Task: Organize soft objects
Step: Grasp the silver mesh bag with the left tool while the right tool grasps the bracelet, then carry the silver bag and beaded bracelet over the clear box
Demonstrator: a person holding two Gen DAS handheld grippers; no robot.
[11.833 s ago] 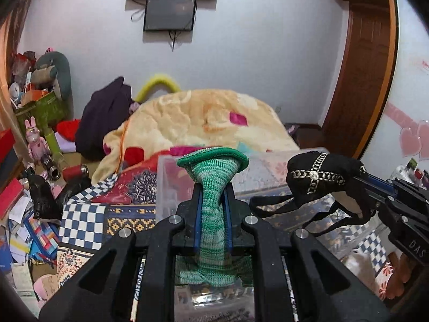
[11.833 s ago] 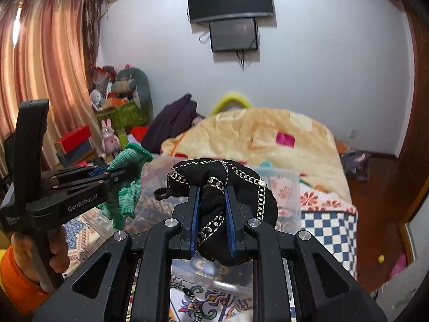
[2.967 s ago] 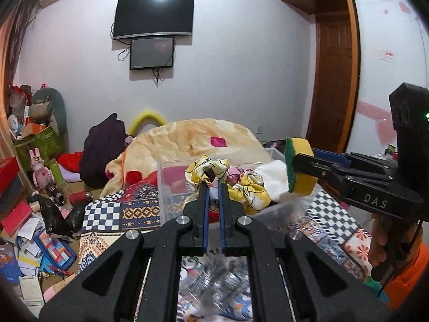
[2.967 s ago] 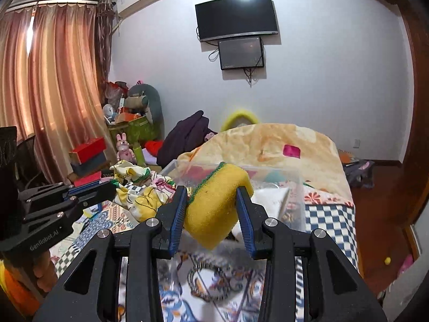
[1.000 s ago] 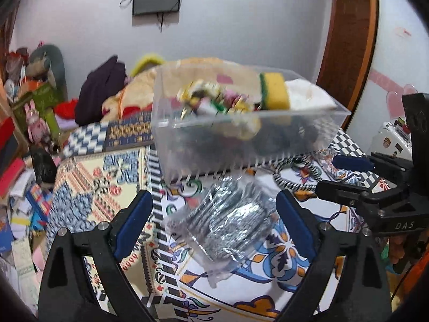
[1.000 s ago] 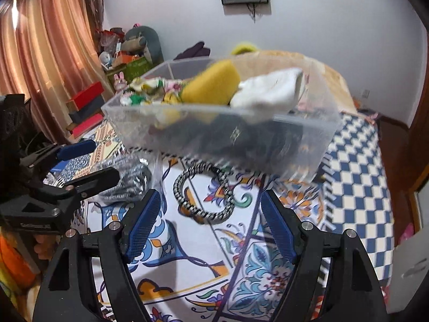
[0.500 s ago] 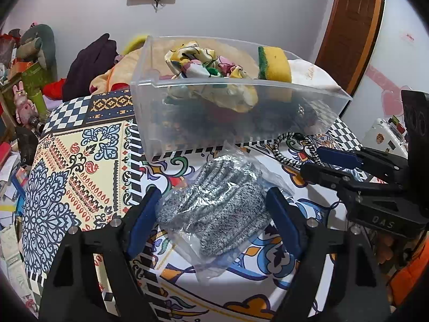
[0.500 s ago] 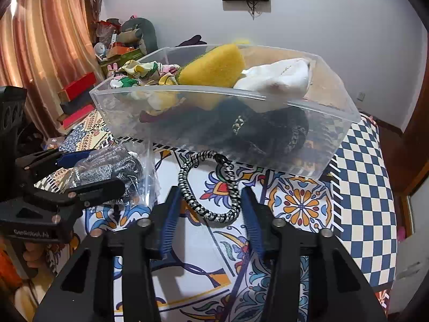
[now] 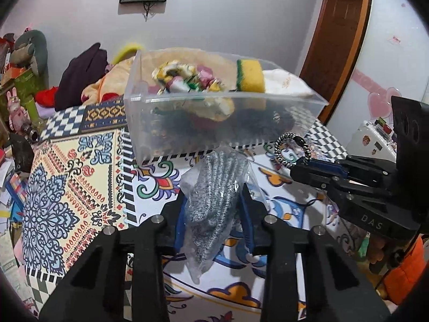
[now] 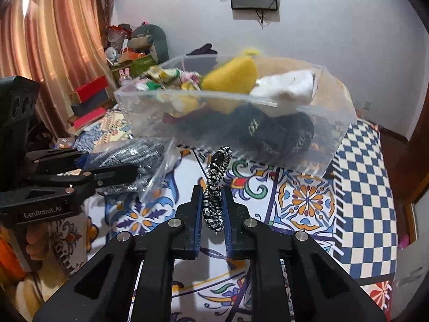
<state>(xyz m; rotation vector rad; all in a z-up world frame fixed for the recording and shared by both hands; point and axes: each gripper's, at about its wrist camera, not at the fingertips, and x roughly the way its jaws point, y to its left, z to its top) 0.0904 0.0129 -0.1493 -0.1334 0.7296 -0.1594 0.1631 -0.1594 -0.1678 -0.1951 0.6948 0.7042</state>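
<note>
While our left tongs [image 9: 214,209] are closing on the bagged grey knitwear [image 9: 214,198], our right tongs [image 10: 211,209] pinch the braided band [image 10: 215,187].

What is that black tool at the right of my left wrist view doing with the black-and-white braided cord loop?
Observer: The right wrist view looks straight along it. The right gripper is shut on the black-and-white braided cord loop, which is pinched flat between its two blue pads.
Operator: And what is off to the left of the room, where my picture goes dark?
Observer: Long orange-pink pleated curtains hang there, from the top of the picture down to the clutter below.
</note>
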